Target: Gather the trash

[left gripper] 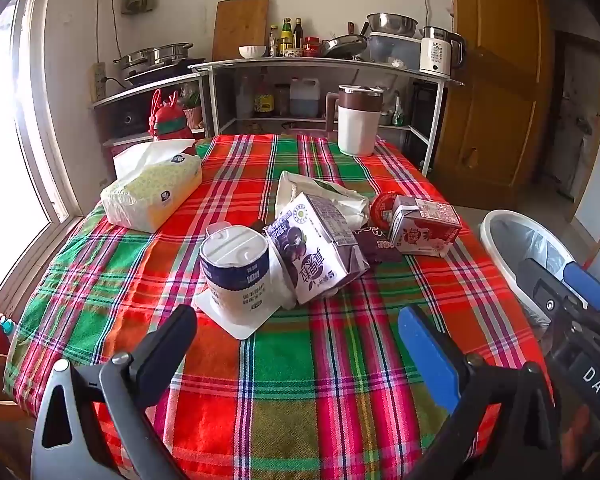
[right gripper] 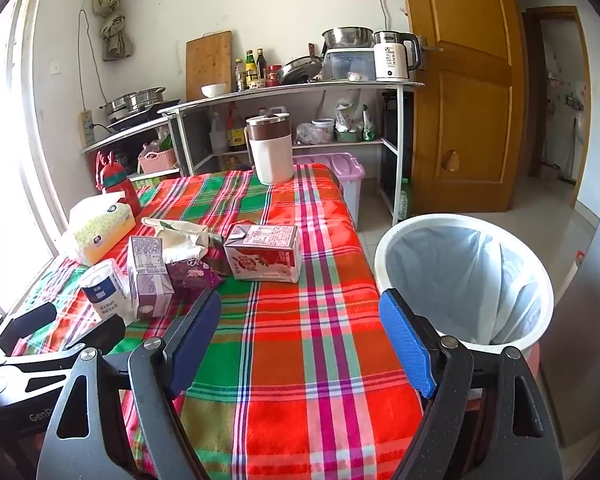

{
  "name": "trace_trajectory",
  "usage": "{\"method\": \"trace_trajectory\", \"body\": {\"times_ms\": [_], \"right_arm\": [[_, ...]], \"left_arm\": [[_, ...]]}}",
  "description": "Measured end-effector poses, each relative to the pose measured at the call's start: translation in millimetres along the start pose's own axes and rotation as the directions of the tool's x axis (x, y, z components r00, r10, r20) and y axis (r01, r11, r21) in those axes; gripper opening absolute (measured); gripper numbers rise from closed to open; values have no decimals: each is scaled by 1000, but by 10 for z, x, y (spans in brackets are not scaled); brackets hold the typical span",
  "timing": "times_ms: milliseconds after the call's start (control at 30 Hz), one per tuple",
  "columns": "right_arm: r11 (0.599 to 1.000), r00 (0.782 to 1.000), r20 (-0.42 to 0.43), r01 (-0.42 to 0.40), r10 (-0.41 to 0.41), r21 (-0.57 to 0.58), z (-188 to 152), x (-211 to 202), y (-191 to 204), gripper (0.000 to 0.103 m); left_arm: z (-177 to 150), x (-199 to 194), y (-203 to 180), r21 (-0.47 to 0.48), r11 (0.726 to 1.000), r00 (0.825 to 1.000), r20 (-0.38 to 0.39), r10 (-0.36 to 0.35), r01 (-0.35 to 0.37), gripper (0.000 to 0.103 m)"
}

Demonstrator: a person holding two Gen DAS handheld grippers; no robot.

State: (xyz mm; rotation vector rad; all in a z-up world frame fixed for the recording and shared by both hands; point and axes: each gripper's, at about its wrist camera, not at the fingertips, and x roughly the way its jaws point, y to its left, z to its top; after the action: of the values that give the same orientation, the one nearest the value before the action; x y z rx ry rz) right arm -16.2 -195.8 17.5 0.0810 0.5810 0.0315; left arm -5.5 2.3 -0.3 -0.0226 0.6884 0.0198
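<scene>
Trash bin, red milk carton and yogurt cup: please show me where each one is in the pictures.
Trash bin (right gripper: pixel 384 254): right wrist view, on its white rim.
Red milk carton (right gripper: pixel 266 266): right wrist view, on its front side.
Yogurt cup (left gripper: pixel 236 276): left wrist view, on its blue label band.

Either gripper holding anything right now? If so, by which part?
Nothing is held. The left gripper and the right gripper both have open jaws with only the plaid tablecloth between them; the cartons lie untouched ahead.
</scene>
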Motion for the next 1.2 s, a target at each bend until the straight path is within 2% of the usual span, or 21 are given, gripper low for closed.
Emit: {"method": "trace_trajectory", "body": {"times_ms": [1200], "right_arm": [[1000,1000,-6,1,-1,2,-20,9,8,81]], "left_arm": [[-9,-6,-18,-2,1000,1000,-6,-8,7,102]]}}
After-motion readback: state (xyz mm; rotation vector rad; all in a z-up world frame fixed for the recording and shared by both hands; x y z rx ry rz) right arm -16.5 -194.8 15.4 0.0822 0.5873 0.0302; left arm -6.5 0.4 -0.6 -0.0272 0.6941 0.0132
